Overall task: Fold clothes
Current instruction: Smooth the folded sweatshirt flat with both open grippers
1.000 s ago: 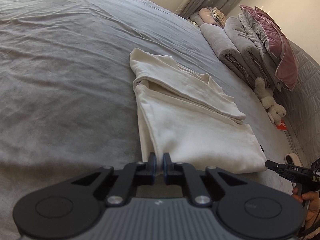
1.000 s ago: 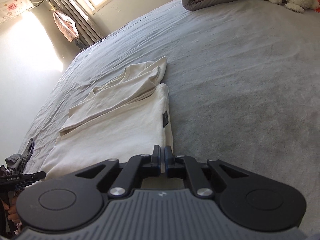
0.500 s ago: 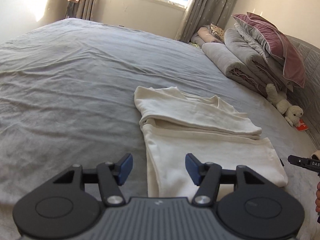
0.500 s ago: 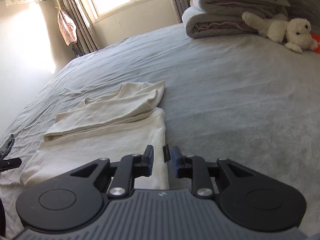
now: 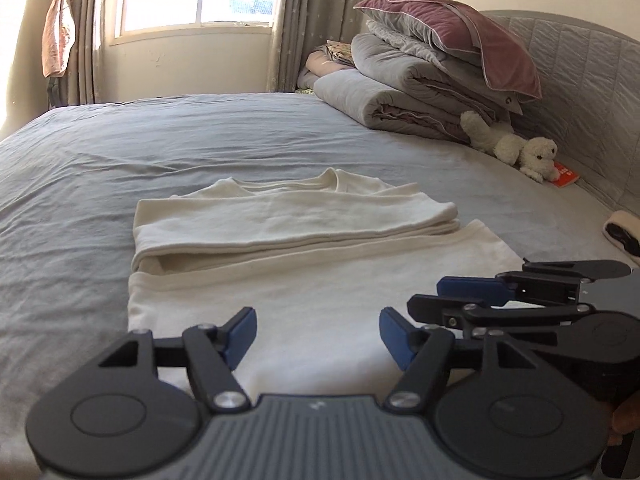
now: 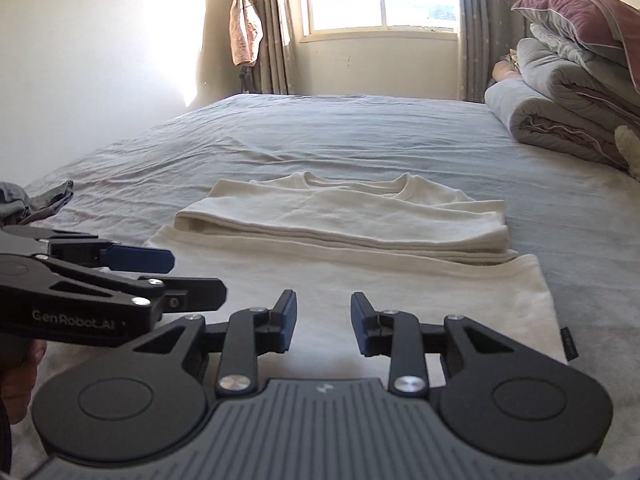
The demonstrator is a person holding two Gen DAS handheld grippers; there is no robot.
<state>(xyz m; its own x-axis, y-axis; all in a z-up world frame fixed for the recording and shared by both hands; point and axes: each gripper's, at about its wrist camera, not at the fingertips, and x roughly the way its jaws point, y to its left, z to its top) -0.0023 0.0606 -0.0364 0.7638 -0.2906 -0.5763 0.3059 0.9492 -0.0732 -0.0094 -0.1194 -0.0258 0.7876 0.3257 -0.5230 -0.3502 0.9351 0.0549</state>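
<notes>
1. Where the grey bed (image 5: 120,148) spreads out, we list one cream shirt (image 5: 304,248), partly folded, lying flat in the middle, its sleeve part doubled across the far half.
2. Left gripper (image 5: 318,330): we note blue pads spread and widening above the shirt's near edge, with nothing pinched.
3. Right gripper (image 6: 323,326): pads parted more narrowly, opening too, over the same near edge, gripping nothing.
4. Rolled quilts (image 5: 404,92), a plum pillow (image 5: 460,28) and a plush dog (image 5: 516,146) sit by the headboard (image 5: 580,80).

Grey bed (image 5: 168,148), folded cream shirt (image 5: 304,240) at middle, rolled blankets (image 5: 400,96), plush toy (image 5: 516,148) near headboard
</notes>
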